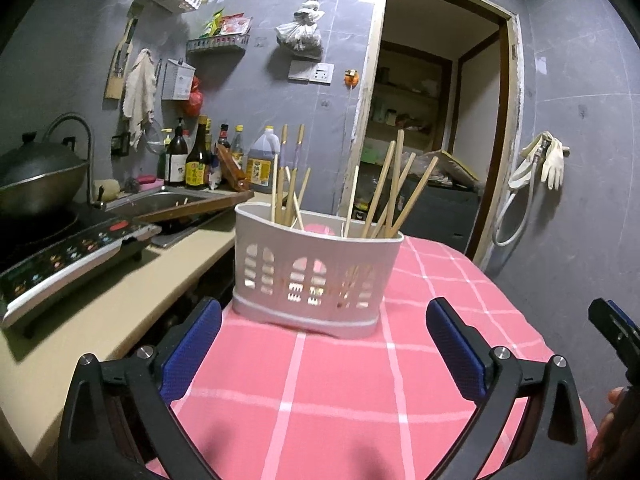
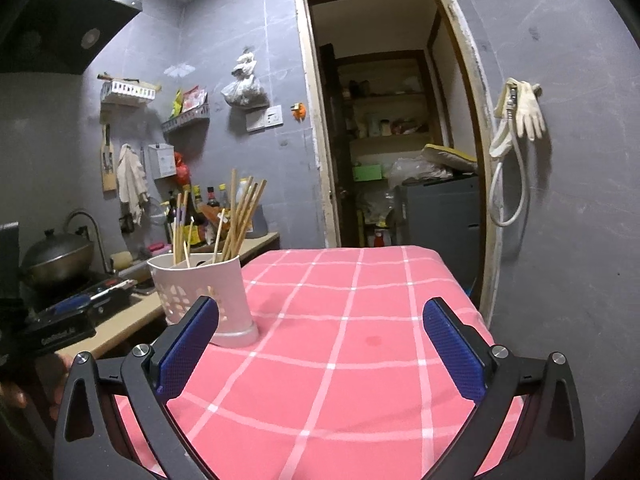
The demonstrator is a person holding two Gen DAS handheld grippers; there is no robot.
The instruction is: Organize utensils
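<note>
Right now both grippers stand wide apart with nothing between their blue pads. Seen from its own camera, the left gripper (image 1: pixel 324 344) points slightly downward over the near part of a table covered with a pink checked cloth (image 1: pixel 320 400), and its fingers frame a white slotted holder (image 1: pixel 316 280) that stands upright just beyond the fingertips, apart from both pads. Wooden chopsticks (image 1: pixel 394 192) lean out of the holder in two loose clusters, left and right. The holder sits close to the table's left edge; past that edge lies a beige counter (image 1: pixel 120 300) with a black cooktop (image 1: pixel 68 256), a wok (image 1: pixel 36 176), a sink (image 1: pixel 160 200) and a row of bottles (image 1: pixel 200 160) against the grey wall. At the right edge of this view the tip of the right gripper (image 1: pixel 612 328) shows, with fingers of the person's hand (image 1: pixel 616 400) below it. The right gripper's own camera has it (image 2: pixel 320 344) aimed nearly level across the cloth (image 2: pixel 340 320), which is bare ahead and to the right as far as the far edge; the holder (image 2: pixel 208 292) stands partly behind its left finger, whether touching it I cannot tell. Beyond the far edge an open doorway (image 2: pixel 392 120) shows shelves.
</note>
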